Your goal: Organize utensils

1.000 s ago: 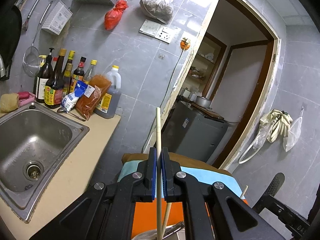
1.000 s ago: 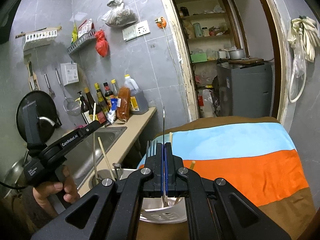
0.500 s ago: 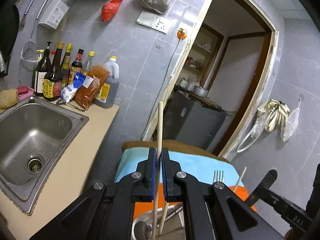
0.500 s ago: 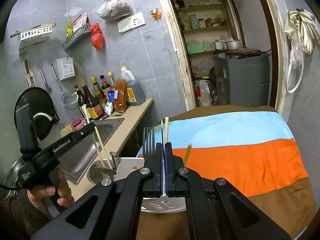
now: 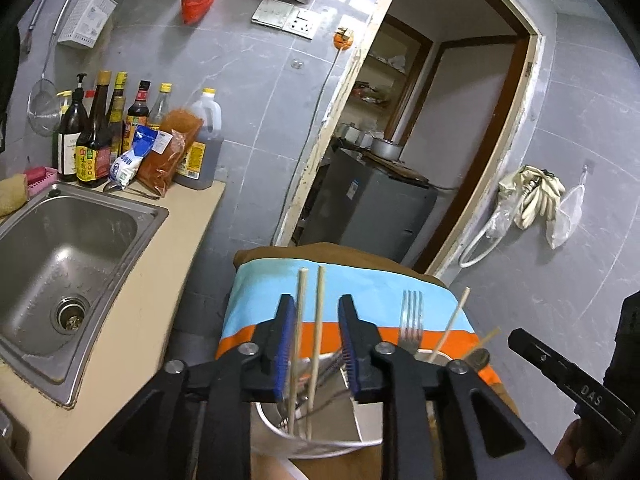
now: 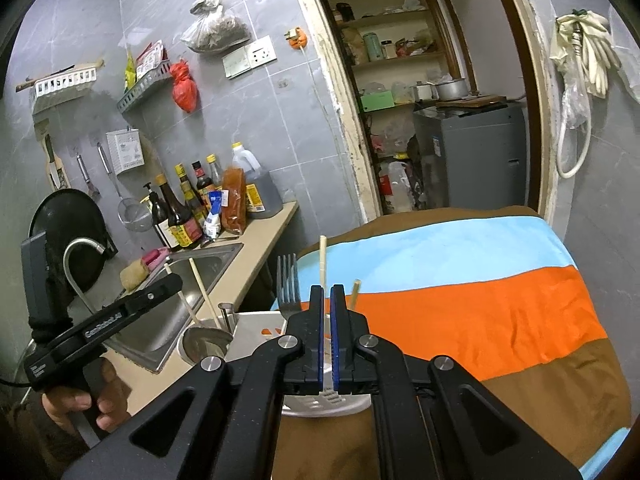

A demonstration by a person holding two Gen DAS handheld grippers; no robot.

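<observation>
My left gripper [image 5: 316,312] is open above a steel cup [image 5: 276,428]. Two wooden chopsticks [image 5: 318,320] stand loose in the cup between its jaws. A steel fork [image 5: 411,320] and more chopsticks [image 5: 448,328] stand upright in a white holder [image 6: 256,332] just right of the cup. My right gripper [image 6: 327,312] hovers over that holder, its blue pads a narrow gap apart with nothing held. The fork [image 6: 288,286] and a chopstick [image 6: 322,264] stand just beyond its fingers. The left gripper also shows in the right wrist view [image 6: 120,312].
The holders stand on a table with a striped blue, orange and brown cloth [image 6: 460,280]. To the left are a beige counter [image 5: 132,312], a steel sink [image 5: 60,272], and sauce bottles [image 5: 96,132] against the tiled wall. A doorway [image 5: 420,140] lies behind.
My left gripper lowered and opened, letting go of the chopstick, which now stands in the steel cup. My right gripper let go of the thin utensil it held and its pads parted slightly.
</observation>
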